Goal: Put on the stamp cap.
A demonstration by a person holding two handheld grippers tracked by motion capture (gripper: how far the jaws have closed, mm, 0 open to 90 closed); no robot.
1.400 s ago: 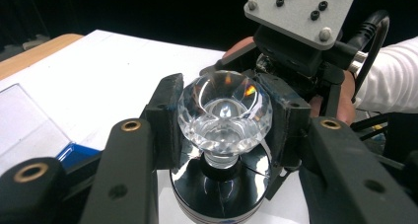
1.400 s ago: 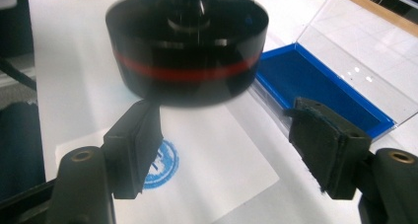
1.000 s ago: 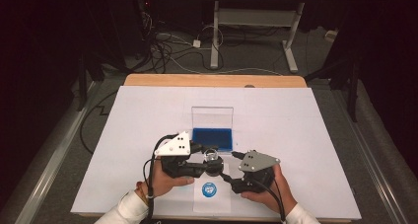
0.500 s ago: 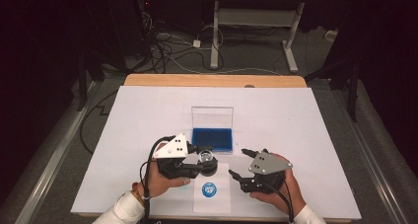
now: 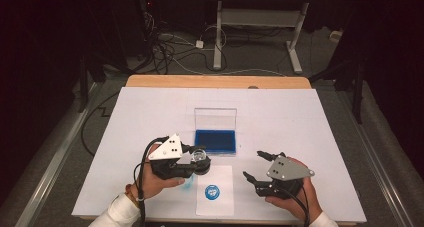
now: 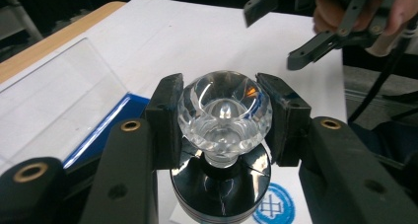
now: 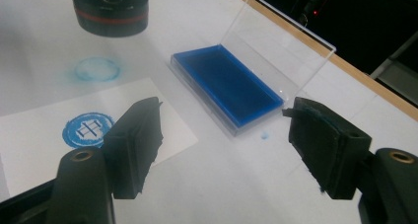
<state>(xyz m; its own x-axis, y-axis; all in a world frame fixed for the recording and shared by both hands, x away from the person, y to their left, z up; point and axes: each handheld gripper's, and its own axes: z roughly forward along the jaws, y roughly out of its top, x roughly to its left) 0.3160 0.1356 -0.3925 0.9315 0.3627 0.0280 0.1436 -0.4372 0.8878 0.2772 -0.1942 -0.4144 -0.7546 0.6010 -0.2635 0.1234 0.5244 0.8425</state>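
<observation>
white sheeting covers the counter [image 5: 310,117], with dark floor, cables and desk legs beyond it. nearest the person, a small paper sheet [image 5: 215,189] lies at the front edge, bearing a round blue stamped mark [image 5: 213,191]; the characters inside the mark are too small to read from the high view. a faint blue ring [image 7: 96,69] smudges the counter just left of the paper. the left gripper [image 5: 192,157] is clamped on a stamp [image 6: 224,130], its two pads pressing the sides of the clear faceted knob. the stamp stands upright, long axis vertical, knob up and black round base down; it is held just above the counter, near the paper's far left corner. the printing face underneath is hidden. the base's lower edge is cut off in the left gripper view. the right gripper [image 5: 260,164] is held by the person's hand to the right of the paper, jaws spread wide with nothing between them, pointing toward the stamp. farther back sits a blue ink pad [image 5: 216,141] in a clear case, its see-through lid [image 5: 215,119] standing open on the far side.
</observation>
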